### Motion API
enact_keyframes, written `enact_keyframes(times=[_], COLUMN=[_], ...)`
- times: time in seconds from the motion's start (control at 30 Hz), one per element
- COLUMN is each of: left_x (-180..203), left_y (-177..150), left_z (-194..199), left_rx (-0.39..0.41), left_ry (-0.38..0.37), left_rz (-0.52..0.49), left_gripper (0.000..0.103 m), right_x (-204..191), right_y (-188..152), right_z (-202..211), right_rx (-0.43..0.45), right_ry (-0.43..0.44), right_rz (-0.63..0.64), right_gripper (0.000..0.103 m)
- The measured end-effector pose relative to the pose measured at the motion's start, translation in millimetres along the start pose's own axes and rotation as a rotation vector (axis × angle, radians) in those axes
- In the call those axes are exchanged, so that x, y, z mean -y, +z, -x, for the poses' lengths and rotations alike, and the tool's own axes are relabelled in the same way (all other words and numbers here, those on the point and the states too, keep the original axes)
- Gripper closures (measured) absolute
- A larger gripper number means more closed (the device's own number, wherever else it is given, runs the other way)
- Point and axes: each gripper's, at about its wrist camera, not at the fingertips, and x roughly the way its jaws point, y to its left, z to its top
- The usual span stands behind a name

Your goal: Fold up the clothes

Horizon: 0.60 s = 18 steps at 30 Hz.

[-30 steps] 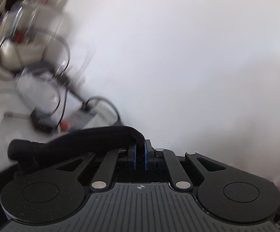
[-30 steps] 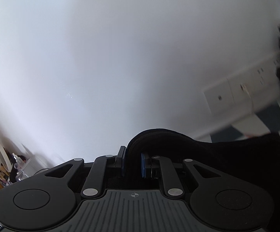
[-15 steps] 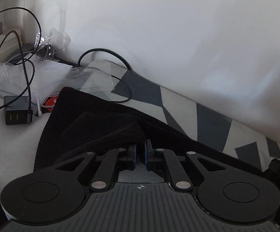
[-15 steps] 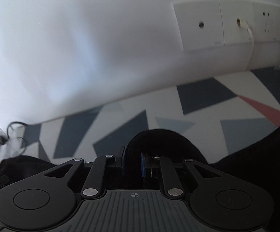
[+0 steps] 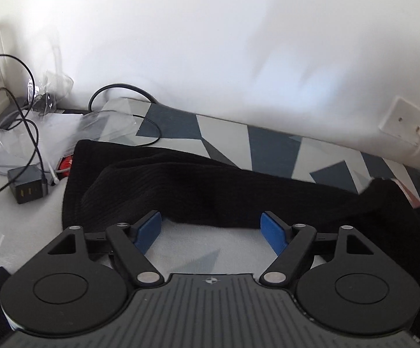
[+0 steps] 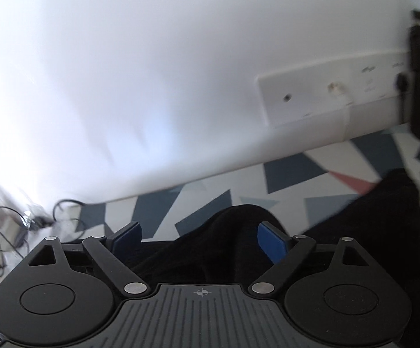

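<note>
At the left edge of the left wrist view, a charger [image 5: 27, 180] and cables [image 5: 15, 110] are seen beside the black garment [image 5: 210, 191], which is spread across the middle of the frame on the patterned surface [image 5: 270, 148]. The left gripper [image 5: 212, 232] is held with its jaws wide apart, nothing between them. The right gripper [image 6: 199, 239] is also parted, over a raised fold of cloth, apparently without pinching it. The folded edge should probably be smoothed flat, and the cables avoided, before a new grasp is taken.
</note>
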Motion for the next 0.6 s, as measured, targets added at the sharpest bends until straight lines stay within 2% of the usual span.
enact_keyframes(times=[0.07, 0.2, 0.6], left_x=[4.1, 13.7, 47.6], left_y=[-3.4, -14.7, -57.7], left_z=[8.5, 22.4, 33.6], left_rx=[-0.014, -0.027, -0.087], left_ry=[-0.006, -0.035, -0.132], left_rz=[-0.018, -0.055, -0.148], left_gripper=[0.026, 0.023, 0.012], right_x=[2.1, 7.3, 37.0], right_y=[-6.2, -30.7, -94.7], right_z=[28.6, 67.1, 144.0], right_rx=[0.027, 0.025, 0.031], right_ry=[-0.017, -0.115, -0.312], right_rz=[-0.003, -0.007, -0.093], right_gripper=[0.012, 0.009, 0.003])
